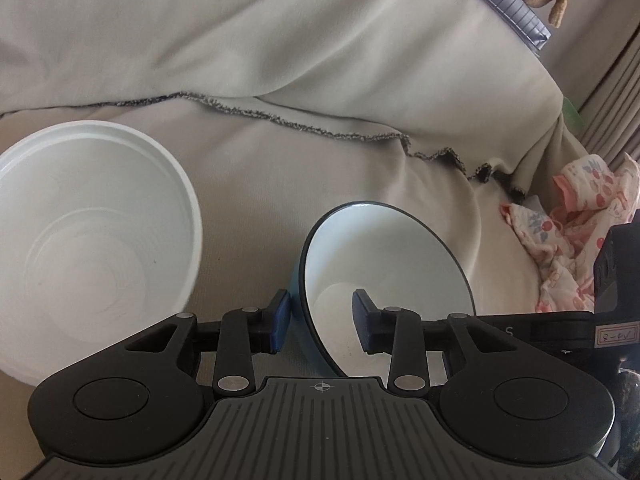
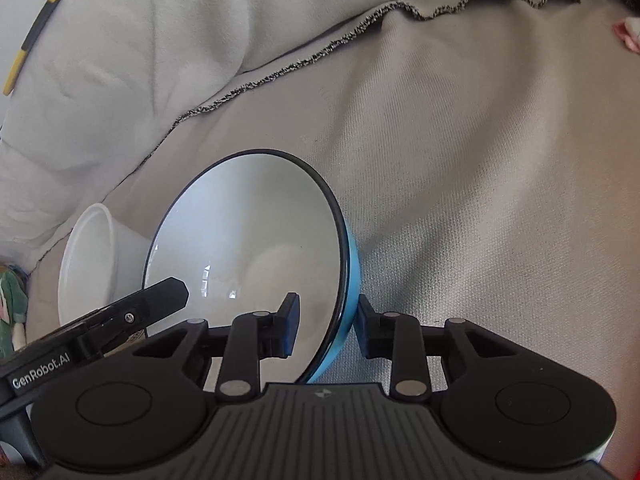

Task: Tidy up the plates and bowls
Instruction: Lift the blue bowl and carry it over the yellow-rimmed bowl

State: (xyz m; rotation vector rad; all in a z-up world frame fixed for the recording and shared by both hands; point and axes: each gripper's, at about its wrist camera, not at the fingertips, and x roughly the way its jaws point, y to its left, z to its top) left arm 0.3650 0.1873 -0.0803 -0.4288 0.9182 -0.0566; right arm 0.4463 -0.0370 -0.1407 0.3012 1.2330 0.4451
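Fingers of the left gripper (image 1: 320, 320) straddle the rim of a blue bowl (image 1: 384, 264), one pad outside, one inside, spread with a gap at the inner pad. Right gripper (image 2: 326, 328) straddles the opposite rim of that bowl (image 2: 248, 256), likewise not visibly clamped. White bowl (image 1: 92, 236) sits left of the left fingers, on a beige cloth (image 1: 320, 160).

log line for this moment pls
stage: blue bowl straddled at rim by both | left hand-held gripper: open, wall between fingers | right hand-held gripper: open, same | white bowl: beside, on cloth
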